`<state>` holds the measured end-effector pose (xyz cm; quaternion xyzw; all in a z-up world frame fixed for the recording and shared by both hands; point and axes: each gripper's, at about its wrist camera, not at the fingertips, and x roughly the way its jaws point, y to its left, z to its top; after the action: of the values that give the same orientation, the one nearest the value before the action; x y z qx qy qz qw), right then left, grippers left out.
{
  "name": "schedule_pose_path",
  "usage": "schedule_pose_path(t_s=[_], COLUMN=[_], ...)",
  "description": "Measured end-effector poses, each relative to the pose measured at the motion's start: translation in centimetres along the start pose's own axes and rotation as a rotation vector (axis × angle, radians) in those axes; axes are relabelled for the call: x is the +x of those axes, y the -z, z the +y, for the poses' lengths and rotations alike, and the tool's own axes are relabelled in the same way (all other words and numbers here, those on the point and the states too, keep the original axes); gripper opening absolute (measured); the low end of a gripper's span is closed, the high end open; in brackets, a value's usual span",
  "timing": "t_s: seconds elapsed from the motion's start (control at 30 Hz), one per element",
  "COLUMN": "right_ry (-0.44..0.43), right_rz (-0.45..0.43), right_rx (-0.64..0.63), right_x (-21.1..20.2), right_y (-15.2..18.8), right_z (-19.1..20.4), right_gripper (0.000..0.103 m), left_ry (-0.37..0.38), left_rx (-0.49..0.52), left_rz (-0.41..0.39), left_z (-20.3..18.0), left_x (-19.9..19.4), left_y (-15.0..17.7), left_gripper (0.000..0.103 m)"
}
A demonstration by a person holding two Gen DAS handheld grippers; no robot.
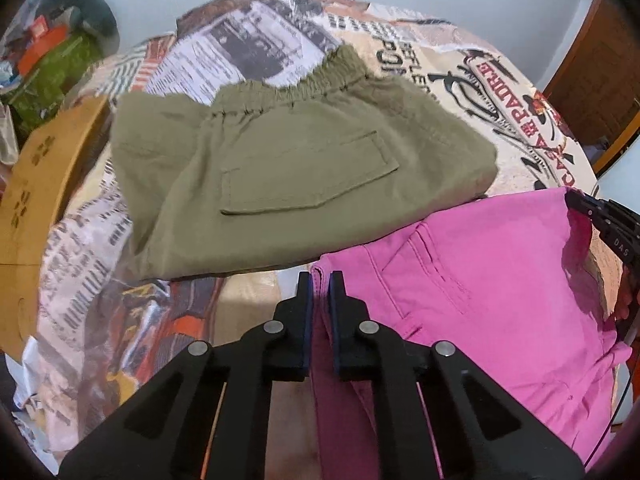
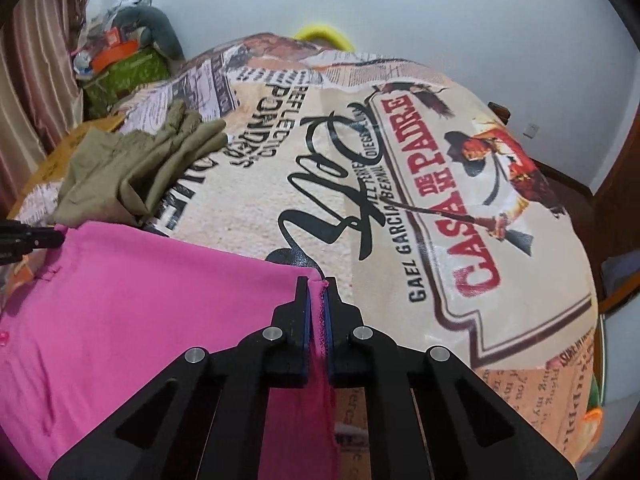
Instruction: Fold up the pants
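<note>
Pink pants [image 1: 492,272] hang stretched between my two grippers, lifted above the printed blanket. My left gripper [image 1: 320,280] is shut on one top corner of the pink pants. My right gripper [image 2: 318,284] is shut on the other corner, at a frayed seam edge; the pink pants [image 2: 120,320] spread to its left. The right gripper's tip [image 1: 576,202] shows at the far right of the left wrist view, and the left gripper's tip [image 2: 52,236] at the left edge of the right wrist view.
Folded olive-green pants [image 1: 288,172] lie on the blanket [image 2: 420,200] beyond the pink ones; they also show in the right wrist view [image 2: 140,168]. A cardboard box [image 1: 44,200] stands at the left. Clutter [image 2: 124,60] is piled in the far-left corner. A wooden door [image 1: 600,76] is at the right.
</note>
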<state>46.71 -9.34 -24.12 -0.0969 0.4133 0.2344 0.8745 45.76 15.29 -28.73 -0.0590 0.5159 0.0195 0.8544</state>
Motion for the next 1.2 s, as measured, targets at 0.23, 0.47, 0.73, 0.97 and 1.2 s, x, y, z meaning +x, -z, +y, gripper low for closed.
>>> schedule_pose_path(t_s=[0.23, 0.47, 0.73, 0.97, 1.2], right_ry=[0.060, 0.083, 0.062, 0.002, 0.000], right_rz=[-0.055, -0.126, -0.170, -0.159, -0.166], right_rx=[-0.021, 0.007, 0.075, 0.074, 0.021], right_x=[-2.8, -6.6, -11.0, -14.3, -17.1], right_y=[-1.2, -3.7, -5.1, -2.7, 0.7], right_z=[0.9, 0.8, 0.4, 1.1, 3.2], right_gripper=[0.004, 0.004, 0.004, 0.004, 0.004], left_ry=[-0.019, -0.035, -0.028, -0.062, -0.145], left_rx=[-0.002, 0.025, 0.024, 0.069, 0.166], left_rz=[-0.079, -0.172, -0.257, -0.260, -0.286], left_z=[-0.3, -1.3, -2.4, -3.0, -4.3], left_x=[-4.2, -8.8, -13.2, -15.5, -17.8], left_y=[-1.6, -3.8, -4.5, -1.2, 3.6], left_gripper=[0.007, 0.007, 0.007, 0.007, 0.007])
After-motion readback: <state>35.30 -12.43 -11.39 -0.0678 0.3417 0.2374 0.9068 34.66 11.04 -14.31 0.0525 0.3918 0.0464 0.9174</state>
